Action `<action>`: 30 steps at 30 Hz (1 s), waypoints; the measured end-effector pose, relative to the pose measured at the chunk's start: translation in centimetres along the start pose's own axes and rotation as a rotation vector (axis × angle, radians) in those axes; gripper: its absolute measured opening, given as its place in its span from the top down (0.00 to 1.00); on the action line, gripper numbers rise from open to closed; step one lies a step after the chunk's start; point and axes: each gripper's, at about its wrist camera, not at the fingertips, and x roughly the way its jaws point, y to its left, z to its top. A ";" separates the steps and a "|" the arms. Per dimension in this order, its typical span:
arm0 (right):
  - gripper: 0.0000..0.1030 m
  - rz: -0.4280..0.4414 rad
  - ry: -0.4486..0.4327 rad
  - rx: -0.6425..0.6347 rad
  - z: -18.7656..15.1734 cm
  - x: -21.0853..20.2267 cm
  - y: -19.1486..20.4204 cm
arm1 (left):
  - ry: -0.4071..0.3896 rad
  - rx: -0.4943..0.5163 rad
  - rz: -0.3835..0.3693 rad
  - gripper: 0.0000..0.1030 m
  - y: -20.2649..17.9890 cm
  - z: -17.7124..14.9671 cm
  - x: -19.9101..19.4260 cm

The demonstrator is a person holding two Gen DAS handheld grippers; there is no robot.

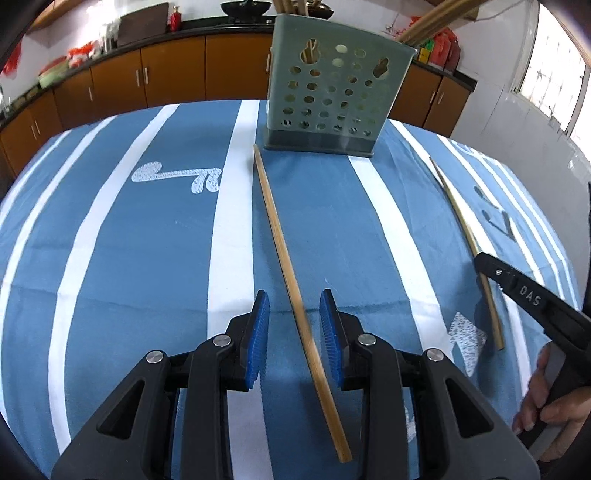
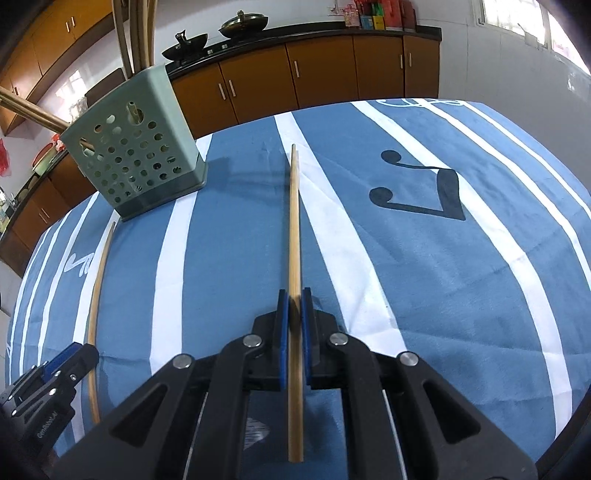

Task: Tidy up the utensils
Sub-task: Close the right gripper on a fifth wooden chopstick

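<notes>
Chopstick (image 2: 294, 236) clamped in right hand-held gripper (image 2: 294, 295).

The desk is covered by a blue cloth (image 2: 443, 277) with white stripes and music-note prints. Behind it, brown cabinets (image 2: 321, 74) are seen along the wall, with dark woks (image 2: 242, 22) set on top.

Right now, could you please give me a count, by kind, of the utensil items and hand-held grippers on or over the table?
Loose chopsticks: 2, one between the open pads of the left hand-held gripper, one clamped in the right hand-held gripper
Holders: 1, with more sticks inside, too hidden to count
Hand-held grippers: 2
Total: 5
</notes>
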 end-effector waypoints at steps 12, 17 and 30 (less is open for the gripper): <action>0.92 0.010 0.015 -0.085 0.7 0.6 1.0 | 0.016 -0.067 0.085 0.93 5.7 2.6 1.1; 0.92 -0.002 0.001 -0.143 1.4 1.3 1.5 | -0.001 -0.093 0.094 0.93 8.9 3.5 1.4; 0.92 -0.004 -0.009 -0.158 1.9 1.8 1.5 | -0.049 -0.050 0.108 0.93 8.9 3.1 1.5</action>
